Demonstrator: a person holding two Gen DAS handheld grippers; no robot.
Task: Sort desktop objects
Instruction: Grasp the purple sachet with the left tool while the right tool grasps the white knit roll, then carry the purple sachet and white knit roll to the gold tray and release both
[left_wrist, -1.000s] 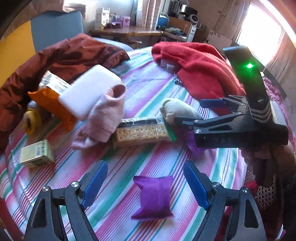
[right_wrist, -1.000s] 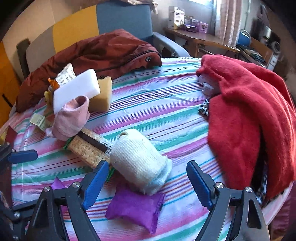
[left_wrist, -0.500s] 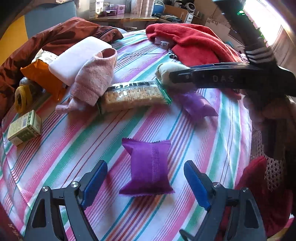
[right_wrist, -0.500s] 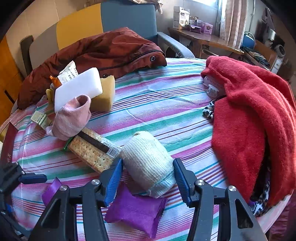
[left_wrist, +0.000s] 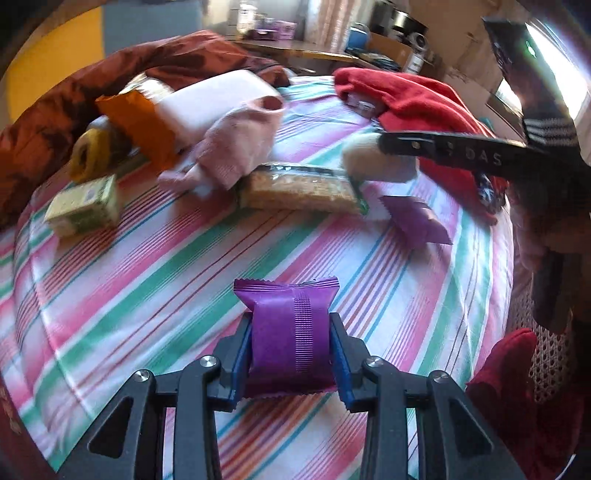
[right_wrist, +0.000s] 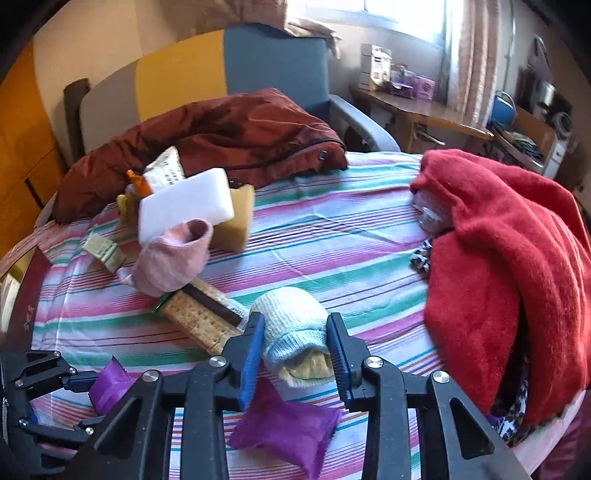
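Observation:
My left gripper (left_wrist: 291, 354) is shut on a purple snack packet (left_wrist: 290, 325) above the striped tablecloth (left_wrist: 147, 280). My right gripper (right_wrist: 293, 349) is shut on a rolled cream and pale blue sock (right_wrist: 291, 332), which also shows in the left wrist view (left_wrist: 369, 162). A second purple packet (right_wrist: 284, 428) lies under the right gripper; it also shows in the left wrist view (left_wrist: 417, 223). A cracker pack (left_wrist: 299, 192) lies next to the sock, with a pink sock (left_wrist: 236, 151) beside it.
A white block (right_wrist: 184, 206), a yellow sponge (right_wrist: 234, 218), an orange bag (left_wrist: 136, 125), a tape roll (left_wrist: 88, 155) and a small green box (left_wrist: 85, 210) sit at the left. A red towel (right_wrist: 509, 258) covers the right side. A brown jacket (right_wrist: 221, 140) lies at the back.
Both grippers have closed: the left on the purple packet, the right on the rolled sock. The left one moved forward onto the packet.

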